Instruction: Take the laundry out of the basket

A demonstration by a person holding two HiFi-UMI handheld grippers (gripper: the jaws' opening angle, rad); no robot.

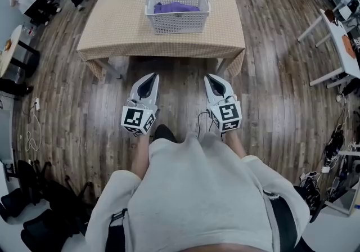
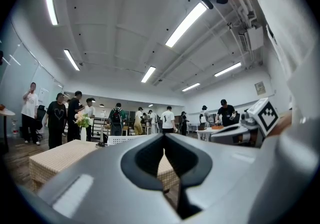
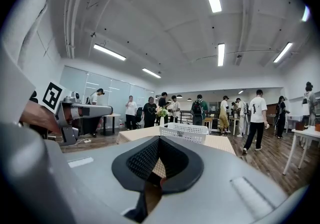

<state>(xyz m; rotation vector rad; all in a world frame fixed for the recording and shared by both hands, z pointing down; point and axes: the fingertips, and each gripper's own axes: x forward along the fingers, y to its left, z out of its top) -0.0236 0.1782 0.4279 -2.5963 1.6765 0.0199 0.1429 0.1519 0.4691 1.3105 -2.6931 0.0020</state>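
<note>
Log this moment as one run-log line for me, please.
purple laundry: in basket on table, untouched | left gripper: shut, empty | right gripper: shut, empty | both short of table

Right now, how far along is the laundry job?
Done: nothing; the purple laundry lies in the white basket on the table. In hand: nothing; left gripper and right gripper are shut, empty, short of the table. Left: reach in, grasp and lift the laundry out.

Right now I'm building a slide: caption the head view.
Left gripper and right gripper, shut, short of the table; purple laundry in the basket.
</note>
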